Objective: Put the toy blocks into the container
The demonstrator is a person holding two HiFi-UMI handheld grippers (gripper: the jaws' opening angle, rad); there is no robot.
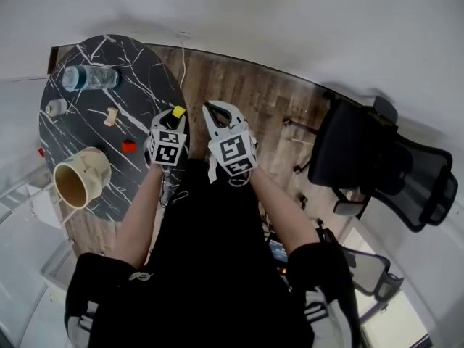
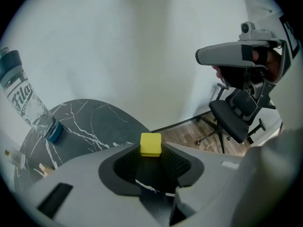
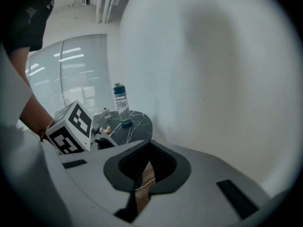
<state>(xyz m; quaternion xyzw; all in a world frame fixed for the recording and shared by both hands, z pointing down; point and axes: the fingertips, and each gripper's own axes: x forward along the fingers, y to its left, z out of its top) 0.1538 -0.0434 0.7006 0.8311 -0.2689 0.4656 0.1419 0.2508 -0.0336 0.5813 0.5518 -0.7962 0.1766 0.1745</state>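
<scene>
The left gripper (image 1: 172,117) is clamping the small yellow plastic toy cube (image 2: 150,144) at its jaw tips, seemingly to carry it to the beige round container (image 1: 80,180) on its left. The right gripper (image 1: 216,110) is idling beside it, jaws together and empty.

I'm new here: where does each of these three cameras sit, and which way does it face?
Head view: on the person's head, looking steeply down at the table, floor, both forearms, left gripper and right gripper.
Left gripper view: rides the left gripper, looks along its jaws, closed on a yellow block.
Right gripper view: rides the right gripper, looks along its shut, empty jaws; an arm shows.
Shared: the water bottle appears in all three.
</scene>
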